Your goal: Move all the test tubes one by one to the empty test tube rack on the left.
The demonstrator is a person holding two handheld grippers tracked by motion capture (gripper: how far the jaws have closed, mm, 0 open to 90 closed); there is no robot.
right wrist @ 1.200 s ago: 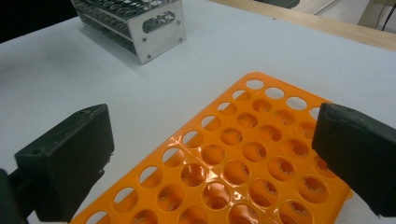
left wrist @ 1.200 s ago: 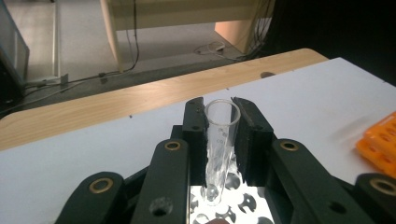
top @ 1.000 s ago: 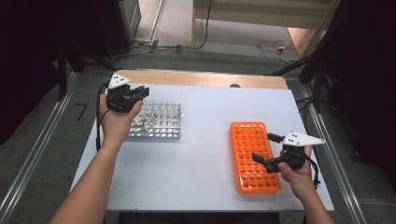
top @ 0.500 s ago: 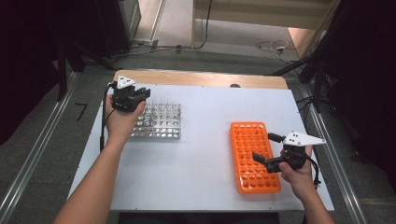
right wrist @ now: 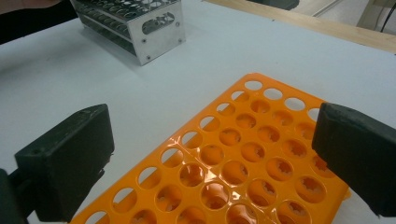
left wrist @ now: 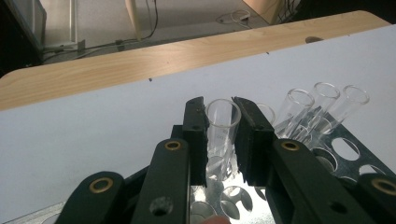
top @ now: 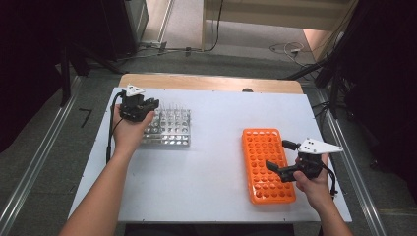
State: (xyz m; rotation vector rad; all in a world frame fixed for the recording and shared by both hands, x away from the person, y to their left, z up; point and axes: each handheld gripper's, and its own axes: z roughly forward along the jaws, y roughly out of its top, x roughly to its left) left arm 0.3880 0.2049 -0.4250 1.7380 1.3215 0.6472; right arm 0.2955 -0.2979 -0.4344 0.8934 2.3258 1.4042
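The left gripper sits at the far-left corner of the metal tube rack, which stands on the left half of the white desk. In the left gripper view, its jaws are closed against both sides of a clear glass test tube that stands upright in the rack. The tube's open rim rises slightly above the jaw tips. Several other clear tubes stand in the rack just to the right of the pinched one, tilted slightly.

The right gripper is held over the near-right part of the orange rack, which lies flat on the right half of the desk, well apart from the metal rack. In the right gripper view, its jaws are spread wide, one at each side of the frame, with nothing between them. The orange rack lies below them, and its round holes visible here contain no tubes. The metal rack appears farther off at the upper left.

A bare wooden strip borders the far edge of the desk.
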